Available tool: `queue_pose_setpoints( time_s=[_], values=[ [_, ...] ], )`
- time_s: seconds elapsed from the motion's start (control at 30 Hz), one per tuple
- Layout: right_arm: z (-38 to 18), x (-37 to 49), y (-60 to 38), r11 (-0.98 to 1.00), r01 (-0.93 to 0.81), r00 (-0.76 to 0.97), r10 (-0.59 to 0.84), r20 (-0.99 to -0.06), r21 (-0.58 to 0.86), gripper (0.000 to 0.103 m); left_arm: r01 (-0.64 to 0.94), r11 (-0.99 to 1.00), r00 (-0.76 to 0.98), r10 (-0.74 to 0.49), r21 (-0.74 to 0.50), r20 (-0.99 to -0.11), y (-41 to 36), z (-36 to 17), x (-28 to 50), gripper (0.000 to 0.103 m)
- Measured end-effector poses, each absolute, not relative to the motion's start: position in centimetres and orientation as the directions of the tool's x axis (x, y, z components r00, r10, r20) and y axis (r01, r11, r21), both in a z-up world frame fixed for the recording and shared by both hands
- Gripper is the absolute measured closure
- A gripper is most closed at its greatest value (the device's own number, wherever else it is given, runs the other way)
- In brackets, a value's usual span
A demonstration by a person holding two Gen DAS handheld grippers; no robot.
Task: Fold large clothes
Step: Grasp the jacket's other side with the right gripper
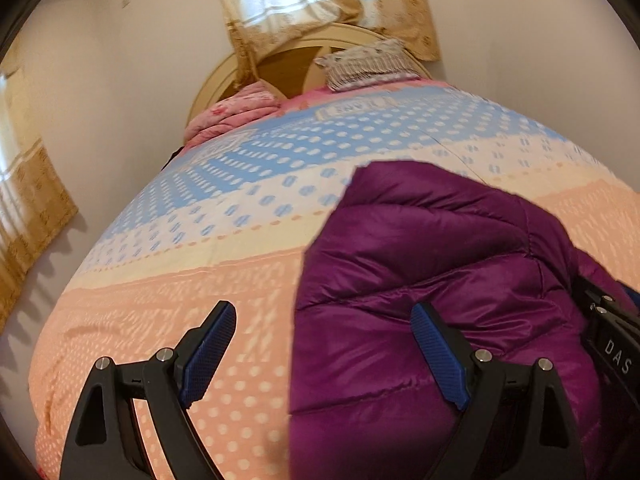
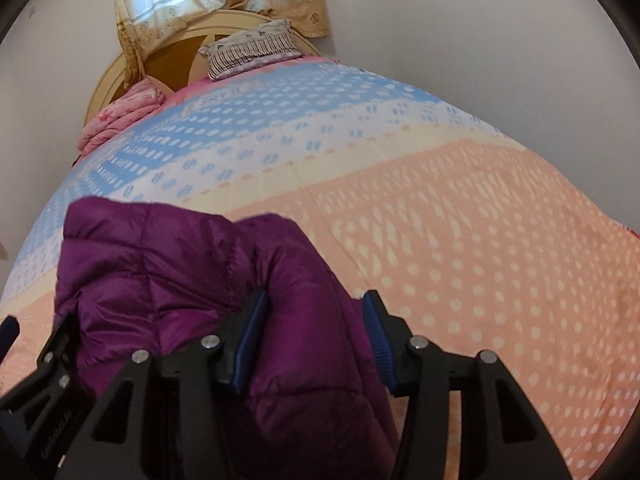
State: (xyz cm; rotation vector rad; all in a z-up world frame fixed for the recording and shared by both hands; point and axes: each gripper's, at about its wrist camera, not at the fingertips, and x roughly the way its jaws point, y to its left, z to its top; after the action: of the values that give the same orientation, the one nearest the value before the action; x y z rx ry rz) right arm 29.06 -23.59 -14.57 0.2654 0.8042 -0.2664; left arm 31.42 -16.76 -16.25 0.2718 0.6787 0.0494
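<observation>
Two grippers work over one purple puffer jacket (image 1: 420,264) on a dotted bedspread (image 1: 180,280). Left gripper (image 1: 324,344) gapes empty at its edge; right gripper (image 2: 316,332) clamps a fold. One pillow (image 2: 252,50) lies by the headboard (image 2: 120,76).

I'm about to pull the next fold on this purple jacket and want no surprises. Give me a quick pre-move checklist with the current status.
1. Right claw has fabric: ok. A puffy fold of the purple jacket sits between its pads.
2. Right grip firm: cannot tell. The pads flank the fold, but no squeeze is clear.
3. Left claw free: ok. It is wide open, holding nothing; one finger is over the jacket's edge.
4. Landing area on the bedspread: ok, bare beside the jacket.
5. Pillow and pink blanket out of the way: ok, far off at the headboard.
6. Jacket lying flat: not ok, bunched.
</observation>
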Motion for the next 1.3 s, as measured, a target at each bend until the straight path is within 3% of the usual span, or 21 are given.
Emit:
queue_pose_setpoints(
  time_s=[0.3,0.73,1.3],
  values=[
    [-16.4,28.6,-24.3,0.928,0.337,0.676,-0.123,-0.727,0.157,0.051,0.037,0.972,0.791,0.114,0.234,-0.600,-17.3,-18.3,31.2,0.009],
    [-17.8,28.9,-25.0,0.927,0.338,0.664,-0.112,-0.740,0.163,0.050,0.050,0.980,0.757,0.089,0.193,-0.647,-17.1,-19.8,32.1,0.005],
    [-18.3,29.3,-24.7,0.930,0.341,0.644,-0.127,-0.754,0.134,0.046,0.051,0.972,0.744,0.116,0.229,-0.658,-18.0,-20.6,32.7,0.004]
  ],
)
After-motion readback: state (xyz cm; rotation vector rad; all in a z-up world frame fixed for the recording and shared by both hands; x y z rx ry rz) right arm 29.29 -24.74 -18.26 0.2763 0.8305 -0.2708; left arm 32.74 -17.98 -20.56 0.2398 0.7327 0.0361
